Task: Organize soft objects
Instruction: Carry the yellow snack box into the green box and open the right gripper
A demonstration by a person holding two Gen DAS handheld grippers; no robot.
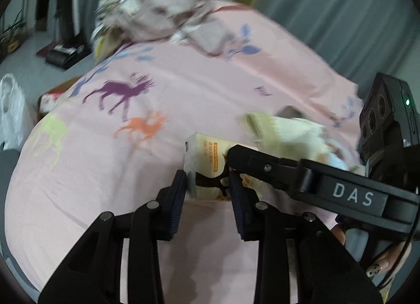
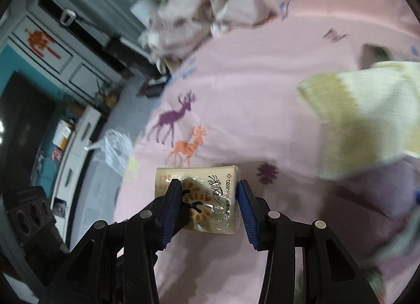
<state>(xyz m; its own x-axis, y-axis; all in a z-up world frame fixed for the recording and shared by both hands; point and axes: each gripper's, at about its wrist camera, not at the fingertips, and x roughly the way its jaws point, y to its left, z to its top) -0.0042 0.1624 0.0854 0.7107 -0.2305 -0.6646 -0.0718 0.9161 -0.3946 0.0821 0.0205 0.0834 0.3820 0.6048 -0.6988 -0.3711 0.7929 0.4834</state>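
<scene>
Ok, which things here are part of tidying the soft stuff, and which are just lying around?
Part of the job:
cream plastic-wrapped tissue pack, between both grippers
pale yellow knitted cloth
crumpled beige fabric heap

Just lying about:
white plastic bag on the floor
black box-shaped device on the floor

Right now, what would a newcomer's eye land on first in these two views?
First the cream tissue pack low and central on the pink deer-print bedsheet, with both the right gripper and the left gripper clamped on it. Next, the yellow-white cloth at right and the rumpled beige clothing at the far edge.
</scene>
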